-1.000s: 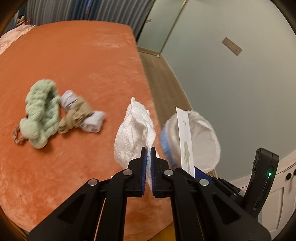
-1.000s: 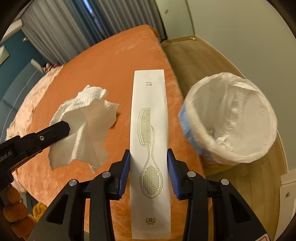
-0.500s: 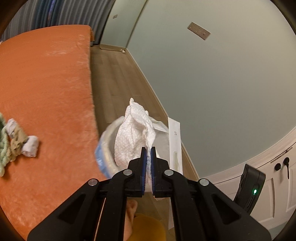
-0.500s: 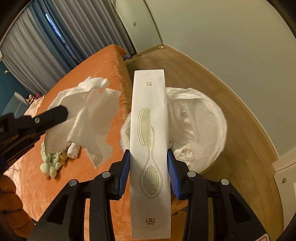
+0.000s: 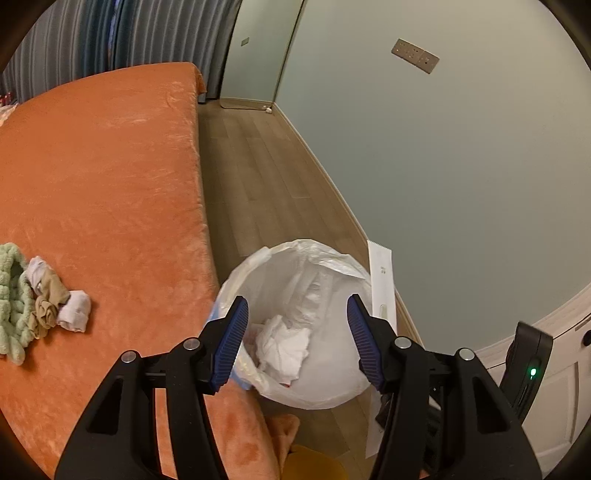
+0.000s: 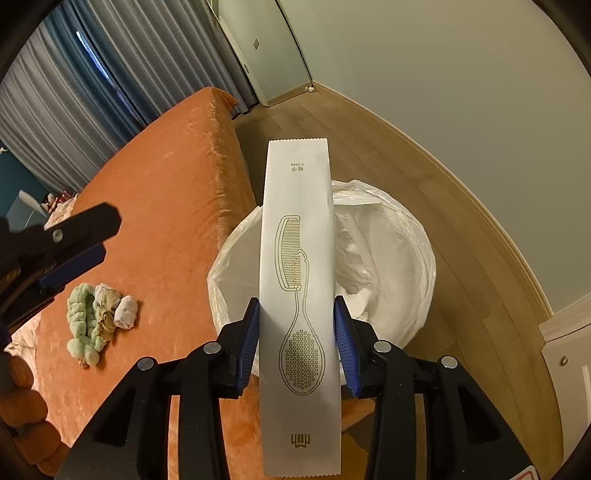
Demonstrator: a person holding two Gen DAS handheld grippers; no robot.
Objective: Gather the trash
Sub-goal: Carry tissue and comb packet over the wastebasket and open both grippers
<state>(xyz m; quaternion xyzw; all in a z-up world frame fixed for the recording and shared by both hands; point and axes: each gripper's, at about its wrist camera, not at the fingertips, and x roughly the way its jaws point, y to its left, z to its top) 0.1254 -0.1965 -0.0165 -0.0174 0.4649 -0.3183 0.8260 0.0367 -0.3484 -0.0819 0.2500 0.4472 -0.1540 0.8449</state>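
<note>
Trash: crumpled paper towel (image 5: 282, 345) lies in lined bin (image 5: 334, 391), directly below our left gripper (image 5: 295, 338); its jaws are opening, nothing between them. Our right gripper (image 6: 297, 341), jaws clamped on comb wrapper (image 6: 299, 295), holds it above bin mouth. Wrapper drop remains, we judge. Socks and green cloth (image 5: 13, 295) lie on bed (image 5: 103, 166), well left of jaws; whether they are trash we cannot tell.

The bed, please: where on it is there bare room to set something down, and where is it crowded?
The orange bed is bare from the far end near the curtains down to the edge by the bin. It is crowded only at the near left, where the green knitted piece and the rolled socks lie bunched and touching.
</note>
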